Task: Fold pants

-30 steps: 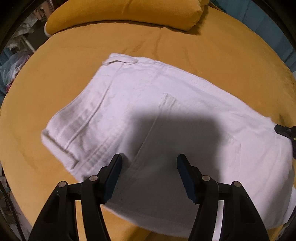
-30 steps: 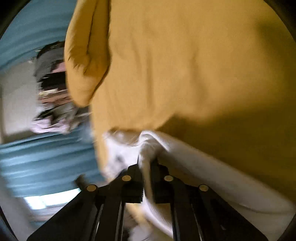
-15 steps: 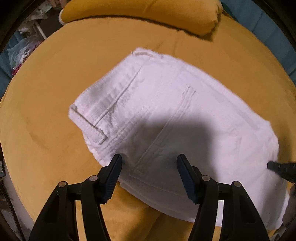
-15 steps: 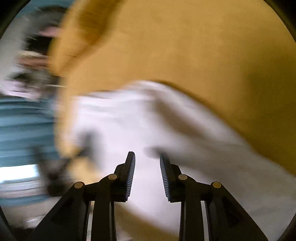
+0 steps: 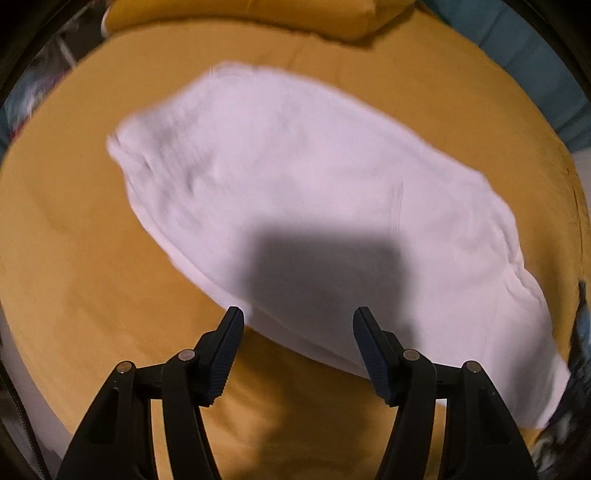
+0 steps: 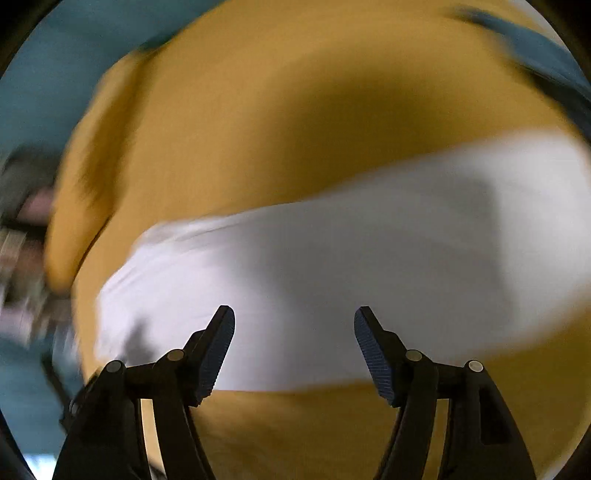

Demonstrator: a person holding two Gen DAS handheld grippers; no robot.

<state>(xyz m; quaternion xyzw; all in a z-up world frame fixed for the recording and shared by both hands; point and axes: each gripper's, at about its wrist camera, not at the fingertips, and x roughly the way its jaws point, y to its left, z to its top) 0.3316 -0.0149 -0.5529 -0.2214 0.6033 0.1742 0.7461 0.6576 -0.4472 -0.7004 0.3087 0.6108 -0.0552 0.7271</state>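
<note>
The white pants [image 5: 295,184] lie folded into a flat bundle on the mustard-yellow bed cover [image 5: 74,277]. My left gripper [image 5: 298,325] is open and empty, held above the near edge of the bundle, with its shadow on the cloth. In the right wrist view the pants [image 6: 332,277] lie across the middle, blurred by motion. My right gripper [image 6: 294,323] is open and empty just above their near edge.
A yellow pillow [image 5: 258,14] lies at the far end of the bed. A teal wall or curtain [image 5: 535,62] is at the far right. Blurred clutter [image 6: 22,240] stands beyond the bed's left side in the right wrist view.
My right gripper let go of the pants' edge and opened wide, then drew back. My left gripper pulled back toward the near edge of the bundle. Both views are blurred by motion.
</note>
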